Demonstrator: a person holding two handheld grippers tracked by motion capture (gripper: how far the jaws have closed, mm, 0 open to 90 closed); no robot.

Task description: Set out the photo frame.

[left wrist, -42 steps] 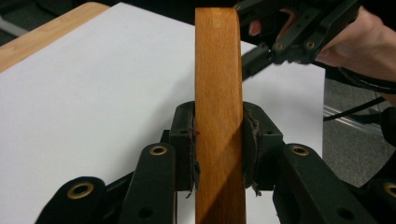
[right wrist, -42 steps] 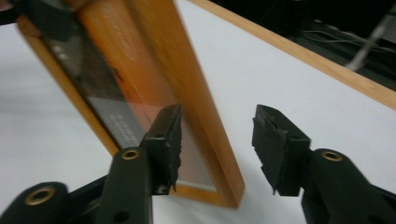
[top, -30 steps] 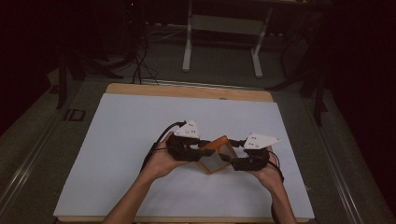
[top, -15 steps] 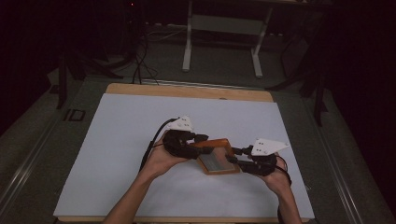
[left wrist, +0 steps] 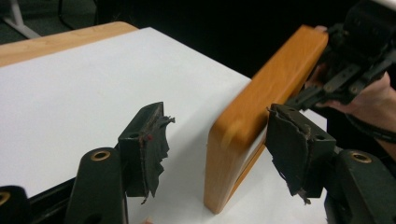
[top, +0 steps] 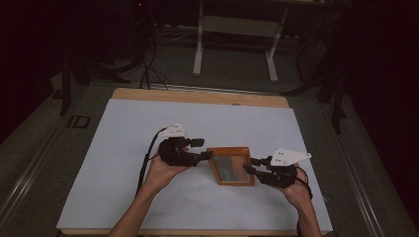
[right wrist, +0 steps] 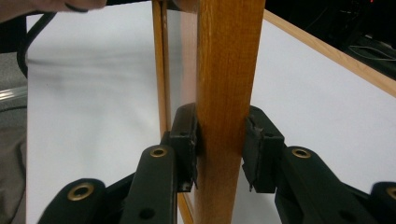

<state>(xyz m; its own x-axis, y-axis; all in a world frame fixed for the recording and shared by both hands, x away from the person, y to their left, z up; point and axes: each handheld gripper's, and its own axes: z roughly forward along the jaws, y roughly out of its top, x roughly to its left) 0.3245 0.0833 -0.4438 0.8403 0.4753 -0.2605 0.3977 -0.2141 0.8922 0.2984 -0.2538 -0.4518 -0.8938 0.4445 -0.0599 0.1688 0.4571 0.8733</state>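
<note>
I am holding a wooden picture frame (top: 231, 165) low over the white bench (top: 123, 148), near its front edge. My right hand-held gripper (top: 249, 169) is clamping the frame's side rail, its pads (right wrist: 187, 135) pressing the wood from both sides. My left hand-held gripper (top: 207, 155) has just been opening: its jaws are standing wide, with the frame's corner (left wrist: 233, 140) between them, unpressed. The frame is looking stiff and fairly light, but its glazed panel (top: 231, 168) is likely fragile, so I am gripping wood only. No containers are here.
</note>
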